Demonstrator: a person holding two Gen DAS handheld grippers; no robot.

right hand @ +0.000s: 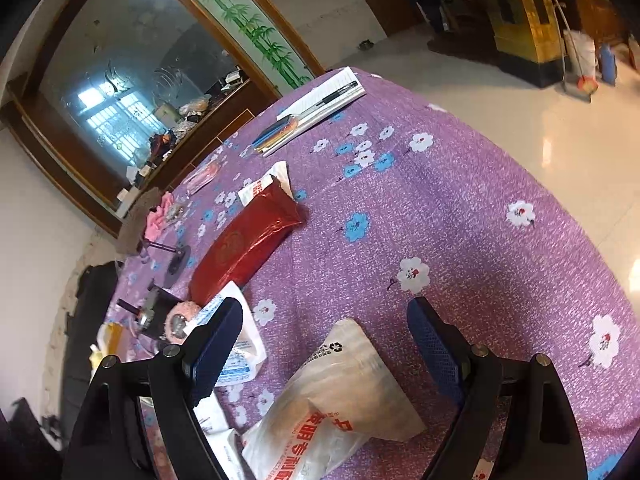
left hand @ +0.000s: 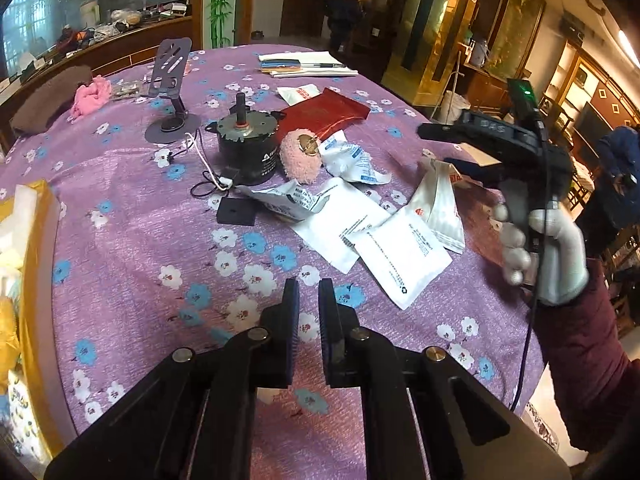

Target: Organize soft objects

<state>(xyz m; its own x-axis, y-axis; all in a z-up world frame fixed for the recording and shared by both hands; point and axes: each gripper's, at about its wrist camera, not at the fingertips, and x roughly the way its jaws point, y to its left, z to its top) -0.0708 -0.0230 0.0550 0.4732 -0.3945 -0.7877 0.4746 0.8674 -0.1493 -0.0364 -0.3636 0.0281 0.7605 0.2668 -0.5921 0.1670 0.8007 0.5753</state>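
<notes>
My left gripper [left hand: 308, 308] hovers over bare purple tablecloth near the table's front, shut, with nothing between its pads. A pink fluffy puff [left hand: 300, 154] lies mid-table beside a black motor [left hand: 246, 148]. A pink cloth [left hand: 90, 98] and a brown cloth [left hand: 48, 100] rest at the far left. My right gripper [right hand: 324, 312] stands open above a crinkled clear plastic bag [right hand: 344, 392] with red print; its pads do not touch the bag. In the left wrist view the right gripper [left hand: 434, 146] is held by a gloved hand [left hand: 552, 256] over the packets at the right.
Several white packets [left hand: 400, 264] lie scattered on the tablecloth. A red pouch [right hand: 244, 240], a phone stand [left hand: 170, 92], a notebook with a pen [right hand: 320, 104] and a black square pad [left hand: 236, 211] also lie on it. A yellow box [left hand: 28, 240] stands at the left edge.
</notes>
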